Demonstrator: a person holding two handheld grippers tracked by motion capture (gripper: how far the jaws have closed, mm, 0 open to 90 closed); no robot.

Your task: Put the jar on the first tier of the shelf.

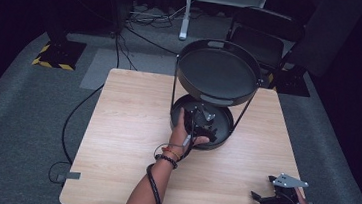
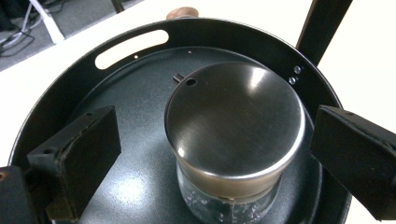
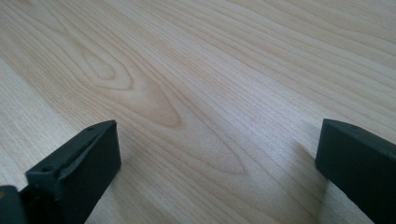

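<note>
While L gripper fingers spread round jar in lower tray; R gripper fingers spread over table.

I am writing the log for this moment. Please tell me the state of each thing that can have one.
Left hand-held gripper: open, jaws either side of the jar.
Right hand-held gripper: open, holds nothing, over bare table.
Glass jar: upright in the lower tray, metal lid on.
Upper tray: nothing in it.
</note>
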